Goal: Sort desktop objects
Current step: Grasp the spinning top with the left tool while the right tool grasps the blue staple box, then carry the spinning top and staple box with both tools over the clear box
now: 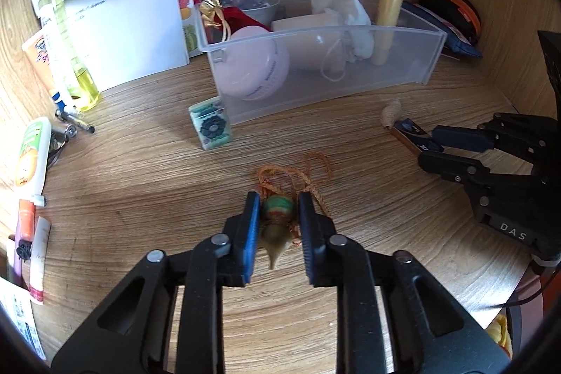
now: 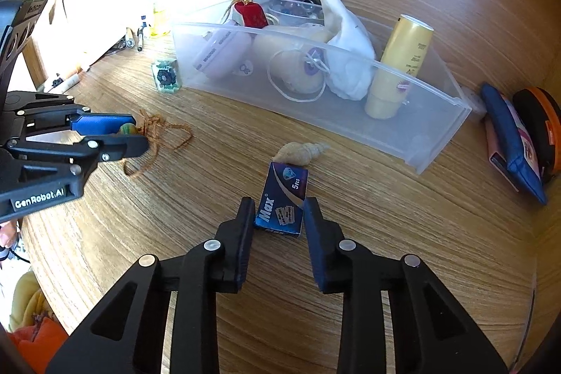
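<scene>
Grippers poised over two small items on the bench.

Left hand-held gripper (image 1: 278, 211) brackets a spinning top (image 1: 277, 221) with orange string (image 1: 308, 174), not clamped; right hand-held gripper (image 2: 279, 207) straddles a blue blade box (image 2: 282, 202), open. Close squarely, lift clear, then carry to the clear bin (image 1: 403, 58) beyond.

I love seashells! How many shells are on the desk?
1. The seashell lies on the wooden desk, touching the blue box, in front of the clear bin. Clutter could hide others.
</scene>
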A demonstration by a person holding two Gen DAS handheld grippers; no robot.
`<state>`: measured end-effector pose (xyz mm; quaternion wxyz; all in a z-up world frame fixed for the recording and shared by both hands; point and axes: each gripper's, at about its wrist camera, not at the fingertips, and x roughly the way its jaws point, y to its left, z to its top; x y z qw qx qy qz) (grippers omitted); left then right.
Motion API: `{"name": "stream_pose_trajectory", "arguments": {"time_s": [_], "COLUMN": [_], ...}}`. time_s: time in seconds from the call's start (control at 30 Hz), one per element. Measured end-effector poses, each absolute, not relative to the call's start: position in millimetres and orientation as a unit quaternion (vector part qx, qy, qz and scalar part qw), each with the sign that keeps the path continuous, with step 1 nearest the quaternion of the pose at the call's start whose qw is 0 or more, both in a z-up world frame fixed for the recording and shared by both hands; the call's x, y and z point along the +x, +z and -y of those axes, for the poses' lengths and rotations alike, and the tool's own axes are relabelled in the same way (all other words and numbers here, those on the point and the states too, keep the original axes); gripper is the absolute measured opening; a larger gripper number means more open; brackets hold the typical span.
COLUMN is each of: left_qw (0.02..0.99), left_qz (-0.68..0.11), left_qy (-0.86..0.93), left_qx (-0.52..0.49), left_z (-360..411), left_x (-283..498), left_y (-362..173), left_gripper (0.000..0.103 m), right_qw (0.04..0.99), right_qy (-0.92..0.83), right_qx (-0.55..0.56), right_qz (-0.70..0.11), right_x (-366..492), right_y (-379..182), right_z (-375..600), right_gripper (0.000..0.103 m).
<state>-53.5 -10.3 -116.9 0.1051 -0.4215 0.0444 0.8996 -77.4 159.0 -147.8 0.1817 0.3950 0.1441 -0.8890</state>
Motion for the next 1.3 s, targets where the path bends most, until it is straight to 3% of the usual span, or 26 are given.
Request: {"name": "stream_pose_trajectory", "arguments": {"time_s": [0.6, 1.3], "left_qw": [0.104, 0.11], "left_qz": [-0.013, 0.001], "left_qy": [0.905, 0.939], "left_qx": [-0.412, -0.326], "left_z": [19, 25], "left_x": [-41, -43], "left_y": [-108, -21], "left_gripper": [0.018, 0.018], "right_qw": [0.188, 0.195], "right_qy": [-0.907, -0.925], "right_qx": [0.356, 0.292], "right_qz": [-0.123, -0.145], "right_x": [-58, -55], "right_y": [-111, -53], "right_z": [-174, -178], "right_gripper": [0.026, 0.026]}}
